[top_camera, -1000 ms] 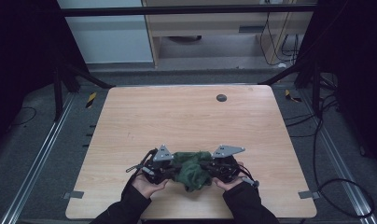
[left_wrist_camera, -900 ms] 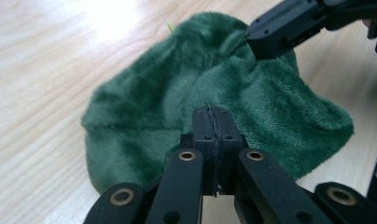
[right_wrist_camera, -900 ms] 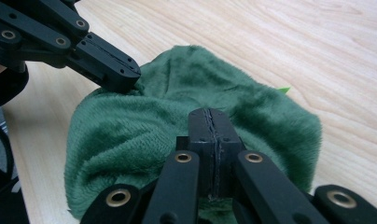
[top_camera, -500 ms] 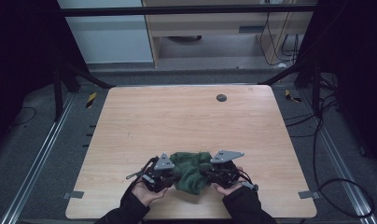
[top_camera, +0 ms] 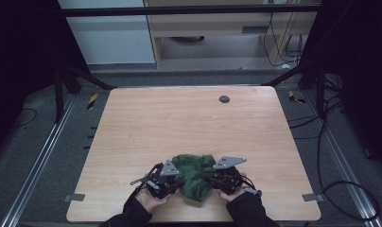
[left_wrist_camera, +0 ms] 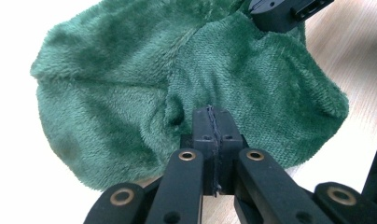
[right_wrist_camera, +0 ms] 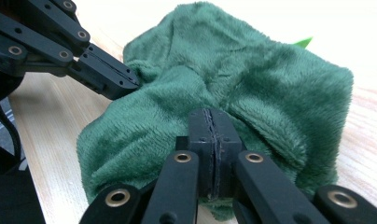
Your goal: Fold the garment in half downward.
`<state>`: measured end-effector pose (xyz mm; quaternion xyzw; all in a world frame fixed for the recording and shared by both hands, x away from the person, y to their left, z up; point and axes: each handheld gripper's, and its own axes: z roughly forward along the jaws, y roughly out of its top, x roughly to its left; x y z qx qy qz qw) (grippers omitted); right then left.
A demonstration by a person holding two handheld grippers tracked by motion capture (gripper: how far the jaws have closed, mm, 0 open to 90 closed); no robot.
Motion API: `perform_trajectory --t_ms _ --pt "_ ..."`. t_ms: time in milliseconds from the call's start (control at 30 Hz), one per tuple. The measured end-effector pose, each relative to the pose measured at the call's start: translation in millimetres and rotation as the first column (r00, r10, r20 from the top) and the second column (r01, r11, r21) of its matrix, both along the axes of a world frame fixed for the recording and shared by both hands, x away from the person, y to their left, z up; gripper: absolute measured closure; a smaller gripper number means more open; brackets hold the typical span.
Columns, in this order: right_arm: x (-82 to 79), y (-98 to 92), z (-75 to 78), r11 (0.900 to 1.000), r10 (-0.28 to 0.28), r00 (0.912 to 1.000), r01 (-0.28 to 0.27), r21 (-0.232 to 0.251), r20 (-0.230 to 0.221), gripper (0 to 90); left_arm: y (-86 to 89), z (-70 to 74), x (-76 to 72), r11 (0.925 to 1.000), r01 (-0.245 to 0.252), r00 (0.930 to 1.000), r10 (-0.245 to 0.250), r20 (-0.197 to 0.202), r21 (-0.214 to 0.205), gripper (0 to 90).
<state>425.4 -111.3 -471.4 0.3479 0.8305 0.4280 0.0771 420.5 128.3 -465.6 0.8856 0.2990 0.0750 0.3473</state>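
Both grippers, left (top_camera: 176, 181) and right (top_camera: 209, 178), stay clamped on the cloth (top_camera: 194, 175), which seems slightly more bunched than before.

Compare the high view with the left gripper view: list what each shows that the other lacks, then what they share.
High view alone: the whole wooden table, the dark round spot near its far edge, both hands and the floor cables.
Left gripper view alone: the left gripper with jaws pressed together on a fold of the plush pile.
Shared: the green cloth, bunched on the table, and the right gripper gripping its other side.
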Motion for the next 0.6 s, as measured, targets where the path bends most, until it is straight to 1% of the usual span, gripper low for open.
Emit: perform_trajectory --t_ms 100,167,200,233,267,333,367,400,433,533,567,600 --pt "-0.1 1.1 -1.0 1.0 0.005 1.0 -0.005 0.001 -0.002 88.8 0.9 1.0 0.0 1.0 -0.006 1.0 0.006 0.004 -0.005 89.5" --pt "-0.2 -0.1 1.0 1.0 -0.001 1.0 0.001 0.009 0.005 87.7 2.9 3.7 0.1 0.9998 -0.016 0.9998 0.017 0.013 -0.014 87.8" --pt "-0.2 -0.1 1.0 1.0 -0.001 1.0 0.001 0.009 0.005 87.7 4.3 5.3 0.1 0.9995 -0.023 0.9996 0.024 0.017 -0.023 87.8" --pt "-0.3 -2.0 4.1 0.9997 -0.007 0.9998 0.006 0.022 0.016 86.8 6.6 7.1 0.0 0.9988 -0.035 0.999 0.036 0.025 -0.035 84.4" --pt "-0.3 -2.0 4.1 0.9997 -0.007 0.9998 0.006 0.022 0.016 86.8 8.6 8.3 0.1 0.9986 -0.038 0.9988 0.039 0.029 -0.037 84.4" --pt "-0.7 -5.0 9.0 0.9992 -0.018 0.9994 0.017 0.036 0.03 85.6 14.1 11.7 0.2 0.9969 -0.056 0.9977 0.058 0.036 -0.055 82.5" --pt "-0.7 -5.0 9.0 0.9992 -0.018 0.9994 0.017 0.036 0.03 85.6 17.2 13.4 0.4 0.9957 -0.068 0.9965 0.071 0.045 -0.064 82.5" --pt "0.0 -8.5 12.0 0.9987 -0.031 0.9984 0.029 0.042 0.047 84.1 23.7 16.7 1.1 0.9928 -0.092 0.9939 0.096 0.054 -0.077 81.3" --pt "0.0 -8.5 12.0 0.9987 -0.031 0.9984 0.029 0.042 0.047 84.1 23.7 16.7 1.1 0.9928 -0.092 0.9939 0.096 0.054 -0.077 80.4" --pt "1.6 -15.6 15.3 0.9972 -0.061 0.9961 0.058 0.047 0.065 80.7 34.1 19.3 3.4 0.9881 -0.128 0.9887 0.134 0.068 -0.086 78.1" --pt "2.5 -18.3 15.9 0.9965 -0.074 0.9945 0.071 0.045 0.073 80.0 37.6 19.7 4.2 0.9858 -0.141 0.9869 0.147 0.067 -0.091 77.0" --pt "3.3 -21.2 16.7 0.9954 -0.086 0.9936 0.083 0.048 0.073 78.9 41.1 19.9 5.1 0.9837 -0.154 0.9844 0.161 0.071 -0.092 75.5"
